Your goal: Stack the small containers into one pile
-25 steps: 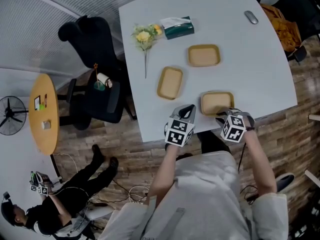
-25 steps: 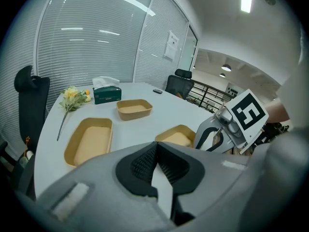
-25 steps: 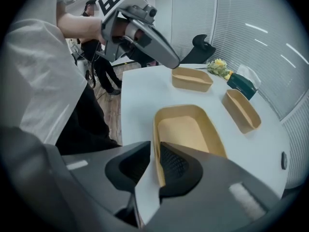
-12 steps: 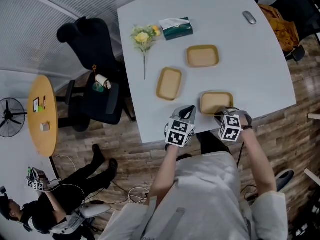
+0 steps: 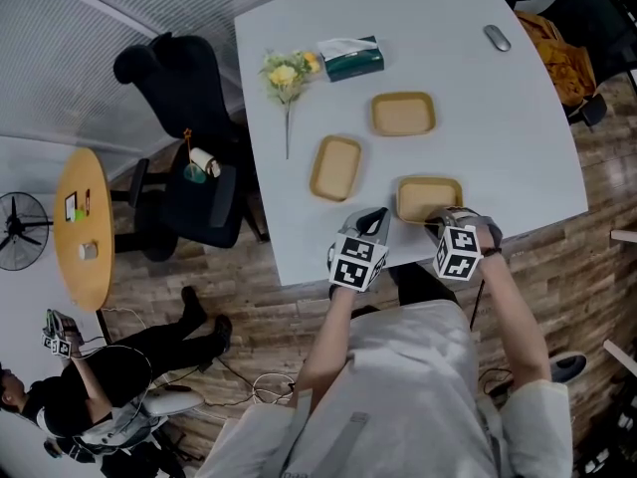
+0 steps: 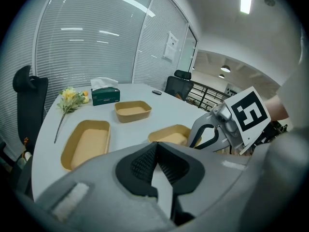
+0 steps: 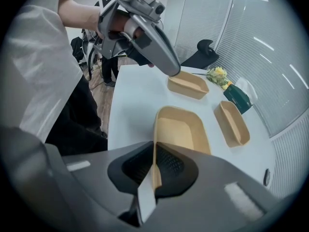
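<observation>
Right gripper: clamped on near wall of shallow tan rectangular container, lower centre.
Left gripper: jaws pressed together, empty.

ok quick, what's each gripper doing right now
Left gripper: shut, nothing between the jaws.
Right gripper: shut on the near rim of the nearest container.
</observation>
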`<state>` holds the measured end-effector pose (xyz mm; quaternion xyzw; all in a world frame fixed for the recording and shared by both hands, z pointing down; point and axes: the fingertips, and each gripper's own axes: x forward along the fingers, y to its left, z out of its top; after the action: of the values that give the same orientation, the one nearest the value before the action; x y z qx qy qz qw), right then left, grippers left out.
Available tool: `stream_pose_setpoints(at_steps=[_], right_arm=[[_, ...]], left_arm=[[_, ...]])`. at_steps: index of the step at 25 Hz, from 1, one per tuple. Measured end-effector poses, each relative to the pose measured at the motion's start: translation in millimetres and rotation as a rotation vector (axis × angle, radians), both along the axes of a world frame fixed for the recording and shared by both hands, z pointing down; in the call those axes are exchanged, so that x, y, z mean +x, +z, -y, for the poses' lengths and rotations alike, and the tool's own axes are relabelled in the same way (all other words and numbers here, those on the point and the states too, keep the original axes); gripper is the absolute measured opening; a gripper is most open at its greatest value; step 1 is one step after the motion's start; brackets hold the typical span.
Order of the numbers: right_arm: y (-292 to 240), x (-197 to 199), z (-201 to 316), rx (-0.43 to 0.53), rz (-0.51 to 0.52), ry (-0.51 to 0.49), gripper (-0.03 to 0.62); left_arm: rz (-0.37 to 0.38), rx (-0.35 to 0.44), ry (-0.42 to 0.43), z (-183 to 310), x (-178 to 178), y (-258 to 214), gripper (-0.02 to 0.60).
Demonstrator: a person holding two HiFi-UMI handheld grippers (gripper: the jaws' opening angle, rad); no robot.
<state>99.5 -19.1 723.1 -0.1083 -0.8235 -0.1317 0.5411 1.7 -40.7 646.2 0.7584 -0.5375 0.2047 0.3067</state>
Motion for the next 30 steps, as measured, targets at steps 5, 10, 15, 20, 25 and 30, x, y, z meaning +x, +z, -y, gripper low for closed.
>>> stream_pose_setpoints(at_steps=[5,10,15,20,25,30], right_arm=[[-10,-7,14,0.030,0.010,-0.013,0.015],[-24,-18,29,0.064,0.030,-0.031,0.015],[-38,-30,51,0.099,0.051,-0.047,0.014],[-50,-43,76,0.127,0.072,-0.050,0.014],[-55,-58,96,0.160,0.073,-0.069,0.014],[-58,-76,121,0.190,0.085,-0.087,0.014]], left_arm=[[0.007,0.015,-0.019,7,-5,-6,0.006],[0.014,0.020,-0.039,11,-12,-9,0.006],[0.024,0.032,-0.060,19,-19,-14,0.006],[0.037,0.045,-0.089,29,-29,-21,0.006],[0.042,0.048,-0.104,37,-34,-22,0.006],[0.043,0.061,-0.119,50,-36,-22,0.006]])
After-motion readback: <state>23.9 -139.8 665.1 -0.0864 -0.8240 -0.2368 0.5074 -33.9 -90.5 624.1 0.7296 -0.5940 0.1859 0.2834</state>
